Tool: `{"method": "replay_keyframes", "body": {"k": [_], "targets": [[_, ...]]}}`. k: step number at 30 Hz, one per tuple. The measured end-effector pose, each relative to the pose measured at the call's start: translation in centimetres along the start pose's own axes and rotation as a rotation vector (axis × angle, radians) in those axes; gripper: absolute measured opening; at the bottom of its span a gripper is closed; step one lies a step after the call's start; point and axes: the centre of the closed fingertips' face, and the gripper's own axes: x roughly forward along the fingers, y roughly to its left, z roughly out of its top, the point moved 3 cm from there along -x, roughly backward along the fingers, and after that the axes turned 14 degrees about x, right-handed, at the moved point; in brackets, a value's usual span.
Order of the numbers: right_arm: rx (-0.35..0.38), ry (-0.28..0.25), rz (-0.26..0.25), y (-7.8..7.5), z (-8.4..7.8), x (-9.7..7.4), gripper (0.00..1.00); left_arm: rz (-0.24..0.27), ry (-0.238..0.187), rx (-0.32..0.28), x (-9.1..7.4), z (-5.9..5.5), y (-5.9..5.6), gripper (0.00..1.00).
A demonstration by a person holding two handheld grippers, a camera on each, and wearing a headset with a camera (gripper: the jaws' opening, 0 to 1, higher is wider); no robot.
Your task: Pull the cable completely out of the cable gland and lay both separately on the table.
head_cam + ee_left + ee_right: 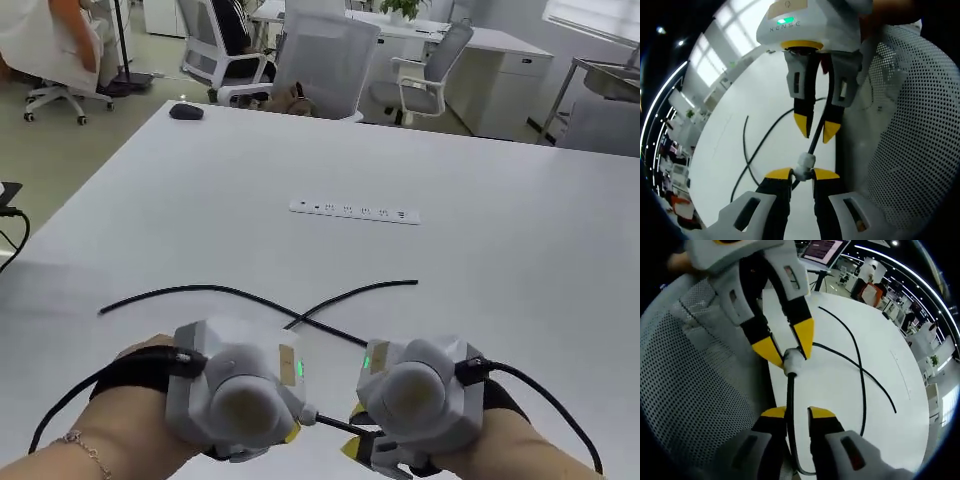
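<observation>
A white cable gland [804,165] sits pinched between the yellow tips of my left gripper [801,174], which is shut on it. The black cable [815,141] leaves the gland and passes between the jaws of my right gripper [797,413], shut on the cable [790,395] a short way off. In the right gripper view the gland [792,360] shows in the opposing yellow tips. In the head view both grippers face each other just above the table's near edge, with the gland [308,414] between them. The rest of the cable [220,291] lies on the white table [480,300] in crossed curves.
A white power strip [355,211] lies mid-table and a dark mouse [186,111] sits at the far left corner. Office chairs [325,60] stand beyond the far edge. A white perforated mesh surface [910,125] is close beside the grippers.
</observation>
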Motion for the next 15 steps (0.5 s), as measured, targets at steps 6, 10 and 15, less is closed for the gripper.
{"method": "replay_keyframes", "body": {"k": [6,10,15], "targets": [[-0.016,-0.012,0.017,0.3,0.2,0.1,0.02,0.01,-0.018,-0.031,-0.2,-0.1,0.3,0.17],[-0.001,0.005,0.004,-0.1,-0.2,0.3,0.02,0.012,-0.02,-0.017,-0.1,0.1,0.3,0.17],[0.026,0.087,-0.043,-1.2,-1.8,0.4,0.03,0.017,0.002,-0.029,-0.1,-0.5,0.6,0.17]]}}
